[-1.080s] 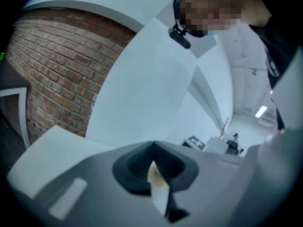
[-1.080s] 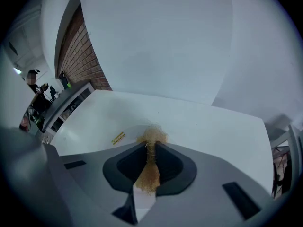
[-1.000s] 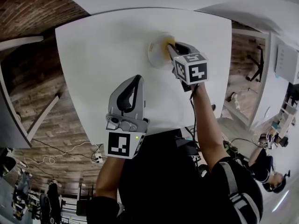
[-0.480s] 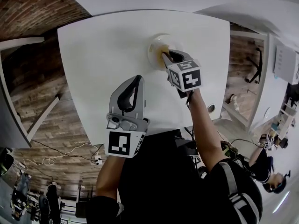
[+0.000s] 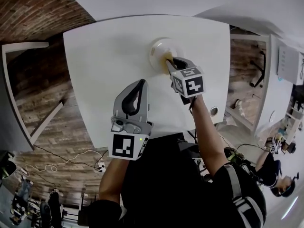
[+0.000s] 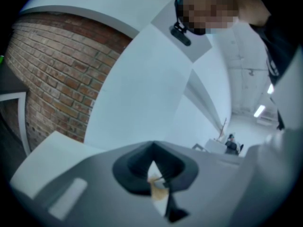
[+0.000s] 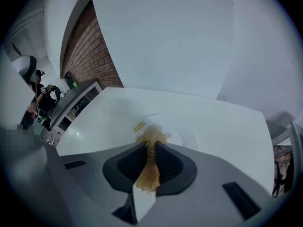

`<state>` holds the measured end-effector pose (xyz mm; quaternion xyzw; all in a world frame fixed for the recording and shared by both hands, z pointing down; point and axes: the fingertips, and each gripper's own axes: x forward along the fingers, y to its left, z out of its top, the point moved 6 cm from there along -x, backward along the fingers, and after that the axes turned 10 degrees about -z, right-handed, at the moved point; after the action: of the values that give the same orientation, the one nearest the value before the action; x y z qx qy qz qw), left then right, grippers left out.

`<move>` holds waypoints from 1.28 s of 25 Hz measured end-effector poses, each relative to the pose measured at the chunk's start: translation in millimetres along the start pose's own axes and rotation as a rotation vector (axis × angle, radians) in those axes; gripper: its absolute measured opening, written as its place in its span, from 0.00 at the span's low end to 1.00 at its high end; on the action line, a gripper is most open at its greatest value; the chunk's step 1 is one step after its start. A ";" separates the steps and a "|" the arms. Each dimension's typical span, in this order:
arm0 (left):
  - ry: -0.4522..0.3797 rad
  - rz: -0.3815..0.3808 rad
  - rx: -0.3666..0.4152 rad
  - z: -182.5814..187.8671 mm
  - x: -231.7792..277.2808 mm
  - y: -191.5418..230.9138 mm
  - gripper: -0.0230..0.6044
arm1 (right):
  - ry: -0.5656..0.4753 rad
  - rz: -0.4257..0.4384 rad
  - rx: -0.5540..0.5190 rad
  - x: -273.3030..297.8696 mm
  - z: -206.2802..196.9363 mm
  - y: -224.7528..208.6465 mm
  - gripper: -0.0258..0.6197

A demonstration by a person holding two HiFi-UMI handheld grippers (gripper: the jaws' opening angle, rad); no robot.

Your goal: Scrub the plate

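A white plate (image 5: 159,49) sits on the white table (image 5: 104,61), toward its far side. My right gripper (image 5: 169,62) reaches over the plate's near right rim, shut on a golden wiry scrubber (image 7: 150,137). In the right gripper view the scrubber's tuft pokes out past the jaws over the plate (image 7: 182,130), and whether it touches cannot be seen. My left gripper (image 5: 140,83) hangs above the table's near edge, away from the plate. In the left gripper view it (image 6: 152,150) points at a wall, jaws shut, with only a tan scrap showing in the slit.
A small yellow label (image 7: 138,126) lies by the plate's left rim. A round cable port (image 5: 214,111) is set in the table's near right corner. Brick wall (image 5: 38,80) lines the left, and furniture and people stand off to the right (image 5: 275,165).
My right gripper has drawn the scrubber back from the plate's far right part to its near right rim. The left gripper has stayed where it was.
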<state>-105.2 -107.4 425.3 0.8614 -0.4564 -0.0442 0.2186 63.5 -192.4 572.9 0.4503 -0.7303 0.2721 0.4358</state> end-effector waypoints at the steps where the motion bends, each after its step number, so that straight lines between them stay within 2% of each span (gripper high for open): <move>1: -0.002 -0.001 0.004 1.6 -1.0 -2.3 0.04 | -0.006 -0.001 0.003 -3.2 0.3 -0.3 0.12; 7: -0.020 -0.008 0.022 15.4 -5.9 -14.6 0.04 | -0.052 -0.013 0.016 -26.7 7.5 -1.4 0.12; 15: -0.045 -0.018 0.065 36.8 -11.6 -27.7 0.04 | -0.171 -0.048 0.075 -68.2 22.8 -5.4 0.12; 23: -0.052 -0.023 0.117 57.5 -17.6 -45.2 0.04 | -0.310 -0.066 0.146 -122.2 30.0 -5.6 0.12; 32: -0.057 -0.009 0.159 71.1 -23.0 -60.3 0.04 | -0.498 -0.073 0.176 -182.1 39.0 -3.2 0.12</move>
<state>-92.0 -83.4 333.3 0.8764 -0.4608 -0.0333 0.1361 90.2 -148.1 393.9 0.5656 -0.7718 0.1995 0.2113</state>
